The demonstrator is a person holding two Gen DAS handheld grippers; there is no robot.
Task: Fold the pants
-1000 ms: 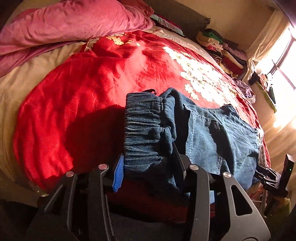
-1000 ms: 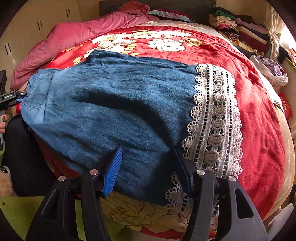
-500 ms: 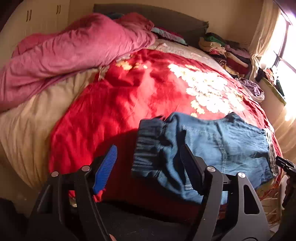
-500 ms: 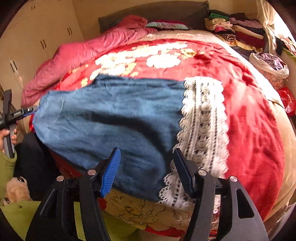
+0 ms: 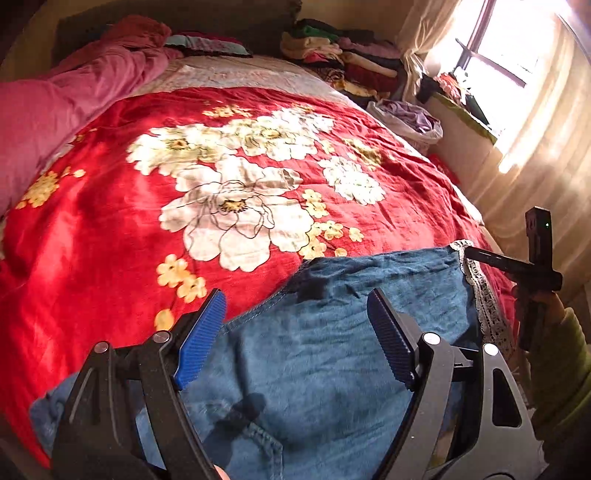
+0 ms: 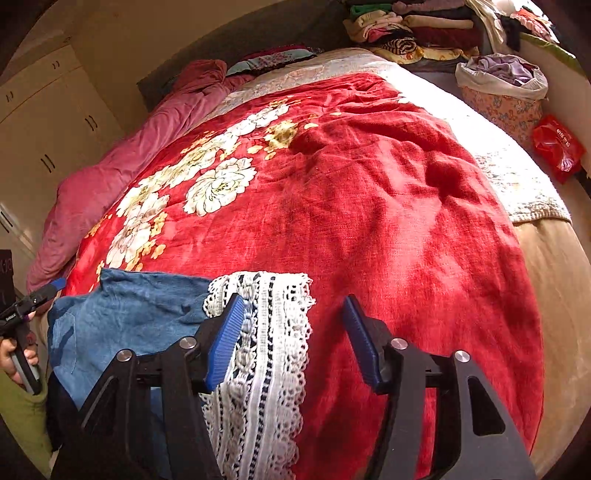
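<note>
We hold both tongs above the pants (image 5: 325, 354), which lie spread along the near edge of the bed on a red blanket (image 5: 110, 229), with denim toward our left and the lace hem (image 6: 266, 332) toward our right.

The left gripper (image 5: 295, 336) hangs over the denim with its jaws wide apart. The cloth sits below the blue pads (image 5: 201, 339), not between them, and nothing is pinched. A belt loop shows at the bottom of the left view, so we judge that this hand sits near the waist end.

The right gripper (image 6: 293, 338) hovers at the hem. Its jaws are closing but with a clear gap between them, and only its left pad overlaps the lace in the picture. Whether that pad touches the trim we cannot tell, and no cloth is gripped.

Each hand appears posted at one end of the garment, waist and hem, so that the two can lift and bring the ends together. The fold, as we judge it, is not yet begun at this spot, as the pants lie flat in one layer where we can see them.

A pink quilt (image 6: 110, 177) is bunched on the far left of the bed. Stacked clothes (image 6: 406, 26) and a basket (image 6: 502, 99) stand well apart beyond the far right corner, which leaves the blanket free as a folding surface.
</note>
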